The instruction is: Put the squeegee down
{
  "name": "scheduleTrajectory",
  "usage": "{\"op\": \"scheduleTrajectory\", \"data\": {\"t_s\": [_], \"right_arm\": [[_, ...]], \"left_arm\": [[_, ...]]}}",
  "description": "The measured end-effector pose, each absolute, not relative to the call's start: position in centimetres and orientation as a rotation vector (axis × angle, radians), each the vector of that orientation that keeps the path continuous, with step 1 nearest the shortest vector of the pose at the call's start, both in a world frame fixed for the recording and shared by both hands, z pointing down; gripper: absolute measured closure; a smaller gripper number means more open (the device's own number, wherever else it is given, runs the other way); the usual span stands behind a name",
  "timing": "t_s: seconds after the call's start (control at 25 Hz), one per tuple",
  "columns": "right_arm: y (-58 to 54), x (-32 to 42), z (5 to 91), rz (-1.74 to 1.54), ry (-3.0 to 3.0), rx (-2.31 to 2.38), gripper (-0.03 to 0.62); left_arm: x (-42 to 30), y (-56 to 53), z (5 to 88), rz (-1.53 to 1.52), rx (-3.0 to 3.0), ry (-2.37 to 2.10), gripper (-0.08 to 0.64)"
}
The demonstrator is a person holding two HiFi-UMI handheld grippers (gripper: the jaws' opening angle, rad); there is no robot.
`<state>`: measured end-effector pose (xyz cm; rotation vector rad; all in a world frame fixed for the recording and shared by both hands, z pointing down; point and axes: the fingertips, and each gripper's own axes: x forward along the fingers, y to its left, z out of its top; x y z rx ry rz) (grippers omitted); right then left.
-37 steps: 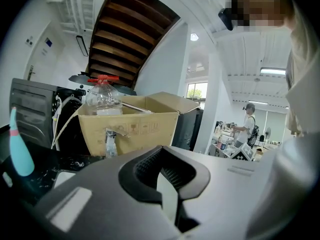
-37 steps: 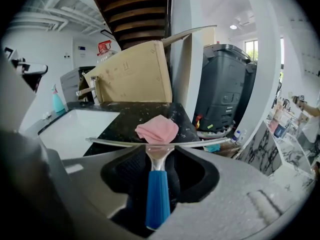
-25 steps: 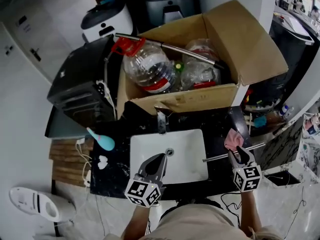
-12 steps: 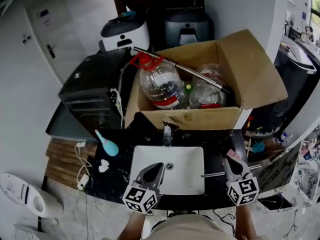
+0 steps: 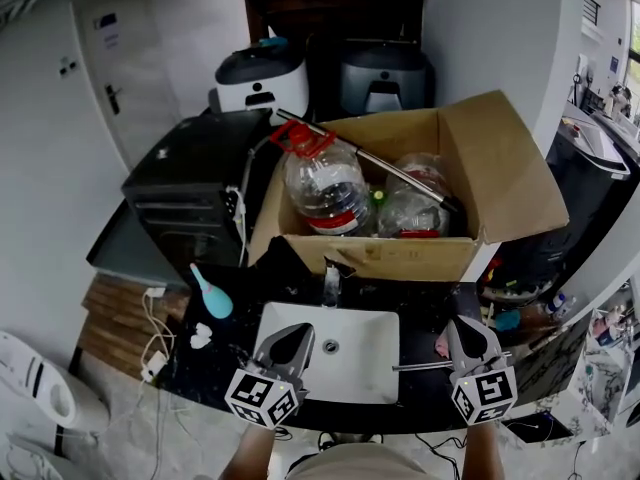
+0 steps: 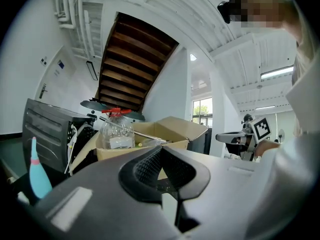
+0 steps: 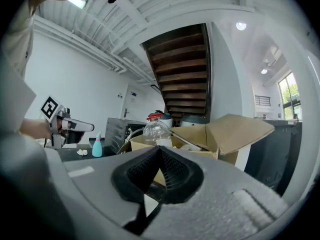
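The thin silver squeegee (image 5: pixel 420 365) lies low and right in the head view, on the black shiny surface (image 5: pixel 215 353). Its left end reaches the right edge of the white sink bowl (image 5: pixel 345 363). Its right part is hidden under the right tongs (image 5: pixel 462 330), so I cannot see how it ends there. The right tongs are closed with nothing in them, and no squeegee shows between them in the right gripper view. A small pink cloth (image 5: pixel 441 345) peeks out just beside them, mostly covered. The left tongs (image 5: pixel 296 334) are closed too and hold nothing. They sit over the left part of the sink bowl. The person's arms are cut off at the bottom of the picture. Behind the grey tap (image 5: pixel 330 283), a big brown cardboard box (image 5: pixel 500 168) fills the back of the surface. Clear plastic bottles (image 5: pixel 325 188) sit in it and a long metal pole (image 5: pixel 375 160) lies across its top. A blue-green squeeze bottle (image 5: pixel 212 296) stands near the surface's left edge, by a black oven box (image 5: pixel 190 183). The open room is the sink bowl between the two tongs.
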<state>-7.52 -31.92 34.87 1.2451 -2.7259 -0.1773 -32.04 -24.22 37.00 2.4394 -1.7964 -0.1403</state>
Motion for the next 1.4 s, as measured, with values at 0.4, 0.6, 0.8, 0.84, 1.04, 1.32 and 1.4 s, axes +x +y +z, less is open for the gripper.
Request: {"op": "scheduleTrajectory", "data": {"t_s": [0.4,0.6,0.8,0.84,1.04,1.32,1.4], "right_arm": [[-31.0,-6.9,33.9,-0.205,-2.742,1.293,0.592],[-30.6,-6.9,35.1,-0.164,-2.732,1.274,0.592],[-30.3,-7.1,36.5,-0.115,-2.726,1.258,0.591],[-30.2,-7.2,36.7,-0.11,-2.725,1.255,0.592],[-30.0,-7.2,37.4,-0.099,-2.709,1.257,0.591],[-30.0,-7.0,37.2,-0.043,-2.738,1.265,0.591],[-29.9,-7.0,37.2,-0.062,-2.726,1.267,0.591]], "left_arm": [[-31.0,-24.9,35.9,-0.152,2.497,-1.785,0.545],[-30.1,-24.8,36.5,-0.12,2.506,-1.755,0.544],[-30.1,-24.3,37.6,-0.098,2.486,-1.738,0.544],[-30.2,-24.2,37.7,-0.096,2.483,-1.738,0.545],[-30.5,-24.0,37.9,-0.088,2.48,-1.739,0.545],[-30.7,-23.7,38.1,-0.092,2.469,-1.735,0.545],[-30.7,-23.7,38.4,-0.097,2.467,-1.736,0.545]]}}
